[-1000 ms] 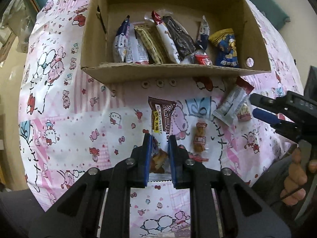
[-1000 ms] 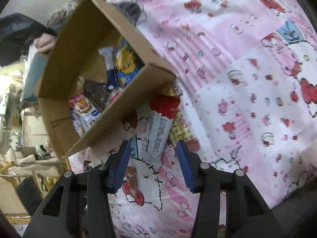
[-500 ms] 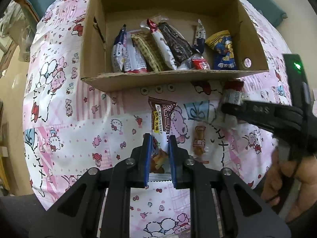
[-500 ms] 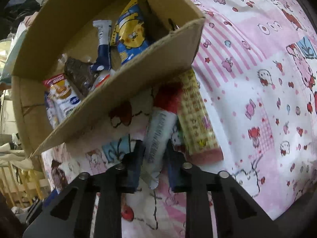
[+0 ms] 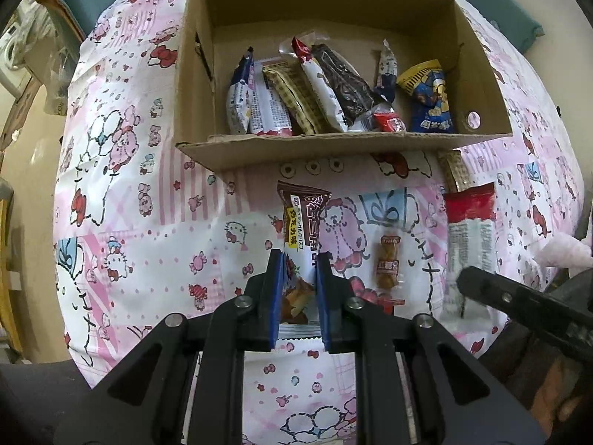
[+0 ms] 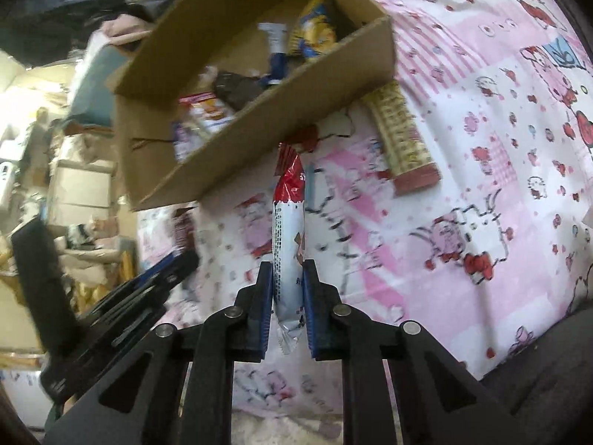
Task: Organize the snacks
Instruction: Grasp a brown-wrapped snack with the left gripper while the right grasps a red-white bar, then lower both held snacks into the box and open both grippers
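Note:
My left gripper is shut on the lower end of a brown and white snack packet that lies on the pink patterned cloth. My right gripper is shut on a white snack bar with a red top and holds it upright above the cloth; the bar also shows in the left wrist view. An open cardboard box beyond holds several snack packets. The box also shows in the right wrist view.
A small brown candy lies on the cloth between the two packets. A tan wafer bar lies beside the box's near corner. The pink cartoon cloth covers a rounded table. Room clutter shows at the left of the right wrist view.
My right gripper closed on the red-topped bar and lifted it off the cloth, away from the box. My left gripper stayed shut on the brown packet.

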Demonstrator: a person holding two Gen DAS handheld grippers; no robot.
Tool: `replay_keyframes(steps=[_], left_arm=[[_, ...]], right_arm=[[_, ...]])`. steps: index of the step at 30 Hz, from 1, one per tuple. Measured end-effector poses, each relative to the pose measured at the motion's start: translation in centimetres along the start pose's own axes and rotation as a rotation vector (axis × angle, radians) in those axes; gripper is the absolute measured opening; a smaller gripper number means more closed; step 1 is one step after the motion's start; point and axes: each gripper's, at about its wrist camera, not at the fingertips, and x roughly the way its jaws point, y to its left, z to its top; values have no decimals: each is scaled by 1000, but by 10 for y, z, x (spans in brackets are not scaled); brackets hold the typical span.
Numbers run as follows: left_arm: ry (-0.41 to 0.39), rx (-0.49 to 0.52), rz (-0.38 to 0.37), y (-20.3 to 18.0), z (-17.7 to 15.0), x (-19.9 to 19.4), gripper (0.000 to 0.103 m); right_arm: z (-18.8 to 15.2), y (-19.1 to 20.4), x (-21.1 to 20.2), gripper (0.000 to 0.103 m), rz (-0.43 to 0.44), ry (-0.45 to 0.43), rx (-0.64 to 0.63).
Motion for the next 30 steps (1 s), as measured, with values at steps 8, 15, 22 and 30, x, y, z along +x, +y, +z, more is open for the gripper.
replay_keyframes(steps=[8,15,22,30], left_arm=[[-34,-52,7,16,-7,-23,14],[-118,-119,3,29,-12,-61,14],[-224,-137,16,36,1,-93,14],[-304,-104,38,34,34,-115,14]], right_arm=[[-6,3,-28,16,79,-41,-41],[13,30,-47,16,134,-97,-105],[27,30,-78,16,159,-180,-171],[53,22,-101,16,205,-291,-205]])
